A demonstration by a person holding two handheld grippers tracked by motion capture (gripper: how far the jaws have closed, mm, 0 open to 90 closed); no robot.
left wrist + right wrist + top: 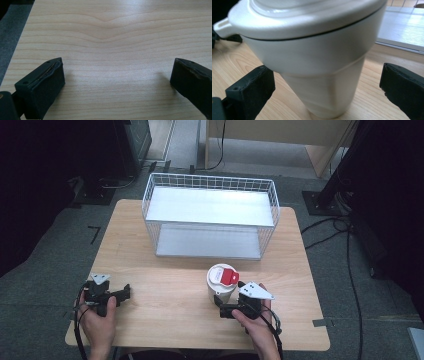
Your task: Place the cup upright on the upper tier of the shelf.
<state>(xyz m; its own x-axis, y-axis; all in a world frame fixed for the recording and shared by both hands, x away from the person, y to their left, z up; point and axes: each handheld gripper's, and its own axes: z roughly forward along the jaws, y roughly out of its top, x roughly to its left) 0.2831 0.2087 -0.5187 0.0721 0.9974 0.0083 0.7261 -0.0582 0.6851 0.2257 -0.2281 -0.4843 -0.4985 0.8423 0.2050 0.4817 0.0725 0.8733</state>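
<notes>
Table open leftward — cup between right gripper jaws.

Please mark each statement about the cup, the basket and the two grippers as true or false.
1. The white cup stands inside the wire basket. False: it stands on the table, in front of the basket.
2. The right gripper is open with the cup between its fingers. True.
3. The left gripper holds a spoon. False: it is open above bare wood.
4. The cup's lid has a red part. True.
</notes>
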